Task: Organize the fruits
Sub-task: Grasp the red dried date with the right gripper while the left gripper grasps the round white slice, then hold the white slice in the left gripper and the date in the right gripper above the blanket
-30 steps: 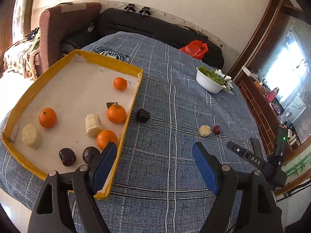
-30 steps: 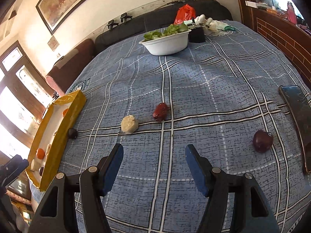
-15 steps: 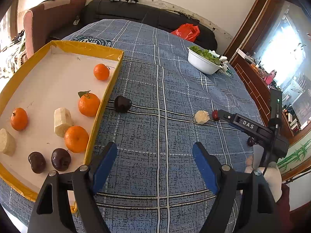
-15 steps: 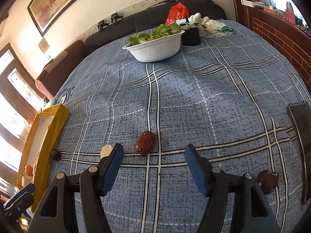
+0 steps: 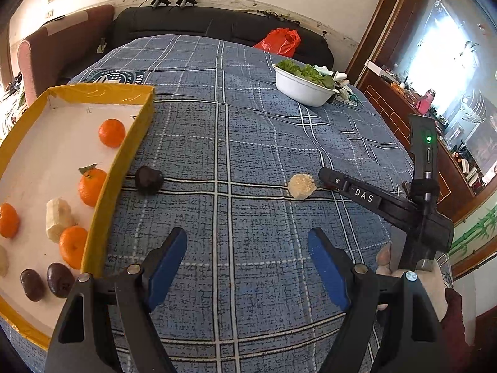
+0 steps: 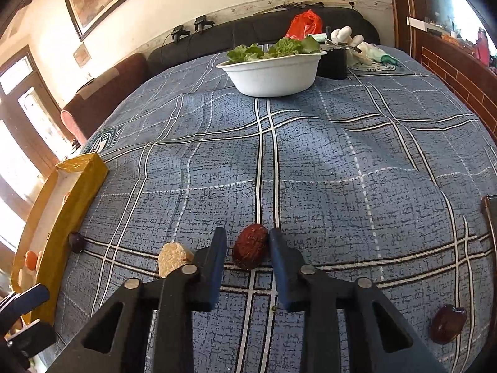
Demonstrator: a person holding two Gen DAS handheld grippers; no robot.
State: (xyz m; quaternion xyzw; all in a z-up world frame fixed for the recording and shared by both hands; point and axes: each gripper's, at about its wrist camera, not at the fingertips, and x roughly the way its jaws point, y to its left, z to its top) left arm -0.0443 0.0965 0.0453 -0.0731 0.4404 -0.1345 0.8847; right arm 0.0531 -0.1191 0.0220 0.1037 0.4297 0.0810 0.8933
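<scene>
Right gripper (image 6: 245, 248) closing around a red date (image 6: 251, 250) lying on the blue plaid cloth (image 6: 326, 171), pale peeled chunk (image 6: 172, 258) sitting just left, left gripper (image 5: 247, 264) hanging spread and empty, yellow tray (image 5: 121, 168) holding tangerines (image 5: 111, 132).

Two low wrist views angled down along each claw, sharing the checked tablecloth (image 5: 248, 130) and white bowl (image 6: 273, 74).

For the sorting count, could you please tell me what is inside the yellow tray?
The yellow tray holds four oranges, a pale peeled piece, and two dark fruits; another pale piece is cut off at the frame edge, so more may be hidden.
</scene>
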